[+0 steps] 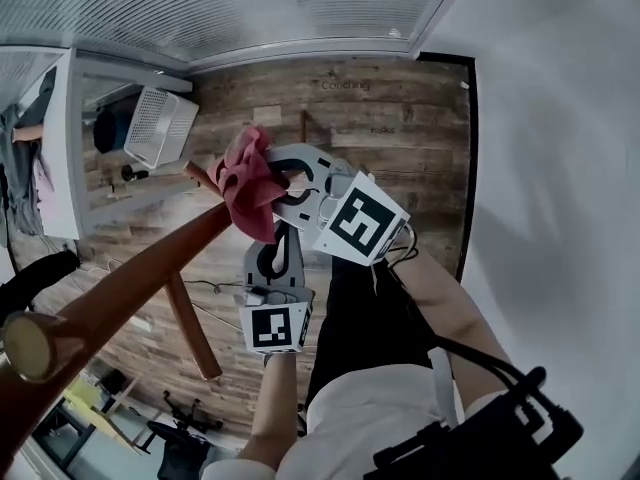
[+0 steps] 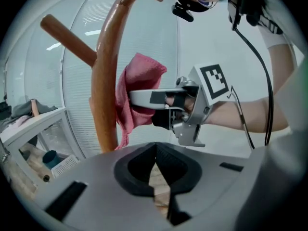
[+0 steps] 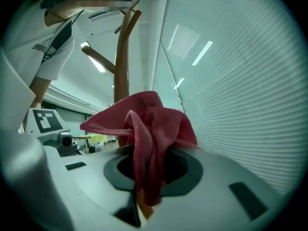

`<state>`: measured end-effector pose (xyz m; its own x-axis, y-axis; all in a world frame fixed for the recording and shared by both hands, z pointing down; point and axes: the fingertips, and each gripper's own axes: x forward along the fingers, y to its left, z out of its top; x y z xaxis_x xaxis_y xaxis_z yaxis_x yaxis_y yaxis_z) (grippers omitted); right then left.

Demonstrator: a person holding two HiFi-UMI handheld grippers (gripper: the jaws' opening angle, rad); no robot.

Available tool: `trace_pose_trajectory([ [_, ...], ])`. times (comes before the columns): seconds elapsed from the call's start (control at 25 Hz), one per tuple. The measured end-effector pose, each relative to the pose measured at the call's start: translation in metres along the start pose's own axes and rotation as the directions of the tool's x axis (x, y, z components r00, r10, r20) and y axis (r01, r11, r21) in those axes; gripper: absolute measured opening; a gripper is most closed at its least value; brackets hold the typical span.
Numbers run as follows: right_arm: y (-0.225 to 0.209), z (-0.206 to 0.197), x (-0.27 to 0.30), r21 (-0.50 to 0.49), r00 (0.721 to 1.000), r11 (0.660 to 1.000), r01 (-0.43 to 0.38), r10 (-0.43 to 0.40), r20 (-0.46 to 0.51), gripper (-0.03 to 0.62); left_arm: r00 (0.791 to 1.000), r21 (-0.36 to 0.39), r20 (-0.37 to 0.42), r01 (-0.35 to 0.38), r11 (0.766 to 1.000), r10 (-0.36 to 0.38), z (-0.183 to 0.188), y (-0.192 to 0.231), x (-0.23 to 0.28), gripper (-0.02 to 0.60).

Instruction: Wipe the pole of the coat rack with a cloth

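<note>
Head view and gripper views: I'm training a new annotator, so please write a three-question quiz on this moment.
1. True or false: the left gripper holds the cloth.
2. The right gripper has its jaws: A) wide apart and empty; B) shut on the cloth; C) out of view.
3. Fill in: in the left gripper view, the cloth sits right beside the wooden ____.

Key: 1 false, its jaws are together with nothing between them; 2 B; 3 pole.

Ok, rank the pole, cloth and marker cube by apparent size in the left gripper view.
Pole: longest, running out of frame at the top.
Cloth: wider but shorter; near the pole in area, so that pair is close.
Marker cube: clearly smallest.
</note>
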<state>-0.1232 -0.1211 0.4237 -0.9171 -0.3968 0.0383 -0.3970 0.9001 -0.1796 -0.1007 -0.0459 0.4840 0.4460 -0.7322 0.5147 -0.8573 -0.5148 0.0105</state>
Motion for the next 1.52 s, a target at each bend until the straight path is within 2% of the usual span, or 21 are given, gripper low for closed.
trace_pose_trajectory([
  [0.2,0.002,0.0,0.027,-0.013,0.995,0.995,-0.097,0.097,-0.015,0.084,1.0,0.019,-0.023,-0.008,1.0,0.008,0.002,0.014,0.003,0.014],
  [0.32,0.001,-0.008,0.031,-0.013,0.993,0.993,-0.117,0.117,-0.033,0.084,1.0,0.023,-0.027,-0.009,1.0,0.009,-0.002,0.015,0.004,0.014],
  [0.52,0.002,-0.009,0.033,-0.014,0.993,0.993,-0.113,0.113,-0.015,0.084,1.0,-0.035,-0.008,-0.017,0.999,0.017,-0.002,0.01,0.003,0.014],
  [0.76,-0.001,-0.006,0.035,-0.019,0.996,0.996,-0.091,0.091,0.0,0.084,1.0,0.024,-0.021,0.0,1.0,0.0,-0.013,0.008,-0.002,0.014],
  [1.04,-0.005,-0.001,0.036,-0.026,0.997,0.997,-0.072,0.073,0.029,0.084,0.999,0.039,-0.042,-0.004,0.999,0.005,-0.017,0.005,-0.004,0.014],
  [1.52,-0.007,0.007,0.035,-0.043,0.997,0.999,-0.02,0.023,0.073,0.084,1.0,0.066,-0.012,0.015,0.998,-0.014,-0.027,-0.009,-0.012,0.014],
])
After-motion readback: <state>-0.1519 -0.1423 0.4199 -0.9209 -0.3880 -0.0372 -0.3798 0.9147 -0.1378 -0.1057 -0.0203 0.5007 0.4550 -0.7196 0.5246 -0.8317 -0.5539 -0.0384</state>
